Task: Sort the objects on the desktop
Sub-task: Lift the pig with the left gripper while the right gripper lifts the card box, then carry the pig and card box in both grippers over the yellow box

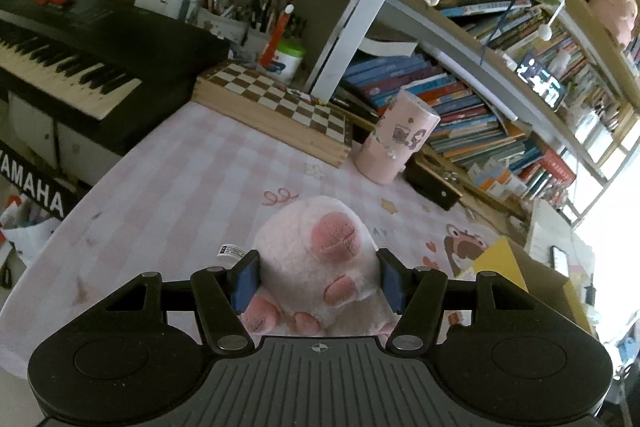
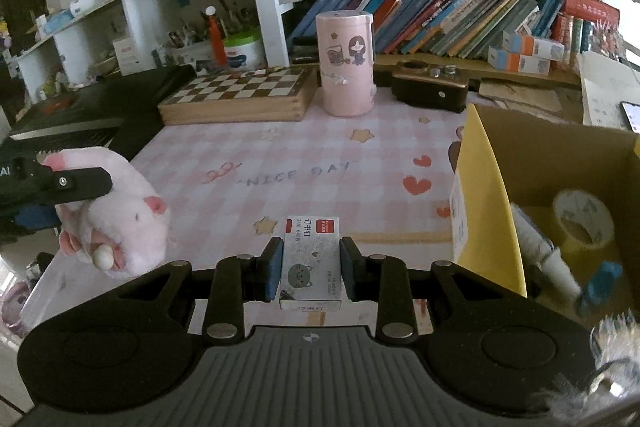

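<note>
Both hands are mid-carry, each with one item lifted off the pink checked desk mat (image 2: 320, 155) and the open brown cardboard box with a yellow inner flap (image 2: 492, 187) as the likely drop point. The left gripper (image 1: 318, 279) is clamped on a soft pink plush toy animal with darker pink paws (image 1: 316, 267), its blue pads pressing the plush flanks; from the right wrist view the toy hangs well to the left of the box. The right gripper (image 2: 308, 269) is closed tight on a small white staple box printed with a grey cat (image 2: 310, 259), just left of the box's yellow flap. Inside the box lie a roll of yellowish tape (image 2: 584, 223) and a white tube-like item. Next, I judge, each load must clear the flap's top edge before release, staple box first.
</note>
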The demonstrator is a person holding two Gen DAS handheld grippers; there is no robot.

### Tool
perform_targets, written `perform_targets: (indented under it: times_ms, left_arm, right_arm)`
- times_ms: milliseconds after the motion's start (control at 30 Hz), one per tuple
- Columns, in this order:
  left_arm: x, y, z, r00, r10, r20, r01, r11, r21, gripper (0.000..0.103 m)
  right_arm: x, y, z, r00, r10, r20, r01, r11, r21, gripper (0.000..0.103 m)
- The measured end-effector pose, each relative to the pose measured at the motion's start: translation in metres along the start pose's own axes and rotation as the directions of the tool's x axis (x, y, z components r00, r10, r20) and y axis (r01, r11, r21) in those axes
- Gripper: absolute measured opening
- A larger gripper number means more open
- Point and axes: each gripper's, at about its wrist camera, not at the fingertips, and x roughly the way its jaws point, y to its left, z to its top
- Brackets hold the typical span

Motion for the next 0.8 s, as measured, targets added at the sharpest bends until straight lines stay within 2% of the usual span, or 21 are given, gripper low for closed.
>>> perform_targets:
  times_ms: [533, 800]
  left_arm:
    - [-0.092, 0.033, -0.049, 1.0, -0.012, 0.014, 0.013, 1.0, -0.016, 0.06]
    - [-0.121, 0.038, -0.073, 0.999, -0.033, -0.008, 0.033, 0.999, 0.005, 0.06]
  right_arm:
    - [-0.071, 0.047, -0.07, 1.0, -0.019, -0.021, 0.019, 1.0, 0.006, 0.028]
    - [-0.107, 0.058, -0.105, 0.999, -0.041, -0.027, 0.042, 0.999, 0.033, 0.028]
